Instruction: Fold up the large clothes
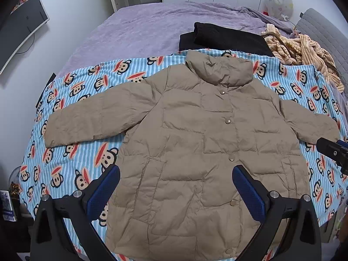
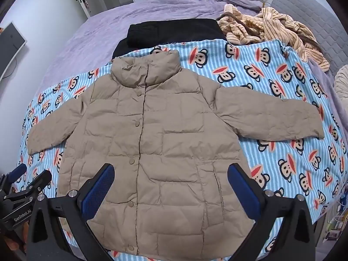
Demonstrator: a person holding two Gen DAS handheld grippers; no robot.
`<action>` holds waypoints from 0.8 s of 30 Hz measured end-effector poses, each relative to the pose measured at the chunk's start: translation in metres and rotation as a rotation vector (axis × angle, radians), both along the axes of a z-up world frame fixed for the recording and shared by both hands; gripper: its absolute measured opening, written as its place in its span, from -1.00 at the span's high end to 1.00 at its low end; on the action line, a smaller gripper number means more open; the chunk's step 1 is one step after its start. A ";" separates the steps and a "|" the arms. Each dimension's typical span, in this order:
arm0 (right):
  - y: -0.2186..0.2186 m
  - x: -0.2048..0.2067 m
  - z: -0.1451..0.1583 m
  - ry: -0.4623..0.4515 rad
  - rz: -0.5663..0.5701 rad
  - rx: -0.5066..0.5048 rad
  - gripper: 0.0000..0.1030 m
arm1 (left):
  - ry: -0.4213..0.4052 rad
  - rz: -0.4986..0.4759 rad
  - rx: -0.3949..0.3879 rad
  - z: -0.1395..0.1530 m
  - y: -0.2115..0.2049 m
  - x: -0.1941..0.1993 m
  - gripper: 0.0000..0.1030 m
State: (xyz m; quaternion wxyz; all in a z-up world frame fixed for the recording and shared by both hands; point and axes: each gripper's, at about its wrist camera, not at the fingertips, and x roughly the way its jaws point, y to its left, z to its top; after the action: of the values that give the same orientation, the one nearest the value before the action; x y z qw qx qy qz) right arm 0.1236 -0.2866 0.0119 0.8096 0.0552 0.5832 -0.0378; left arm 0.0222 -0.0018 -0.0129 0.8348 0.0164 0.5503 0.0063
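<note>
A tan puffer jacket lies flat and face up on a blue striped monkey-print blanket, snapped shut, collar at the far end, both sleeves spread out to the sides. My left gripper hovers open above the jacket's lower left half, nothing between its blue pads. My right gripper hovers open above the lower right half, also with nothing in it. Each gripper shows at the edge of the other's view: the right one, the left one.
Beyond the collar lies a folded black garment. A crumpled yellow striped garment sits at the far right. Purple bedding covers the far bed. A monitor hangs on the left wall.
</note>
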 end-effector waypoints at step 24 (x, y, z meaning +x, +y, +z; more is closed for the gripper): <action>0.010 0.007 -0.003 0.006 0.014 -0.018 -1.00 | 0.002 0.016 -0.007 -0.006 0.006 0.003 -1.00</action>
State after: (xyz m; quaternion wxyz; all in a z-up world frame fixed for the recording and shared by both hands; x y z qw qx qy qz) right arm 0.1304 -0.2763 0.0091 0.8086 0.0437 0.5856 -0.0376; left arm 0.0251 0.0045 -0.0190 0.8342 0.0091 0.5513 0.0112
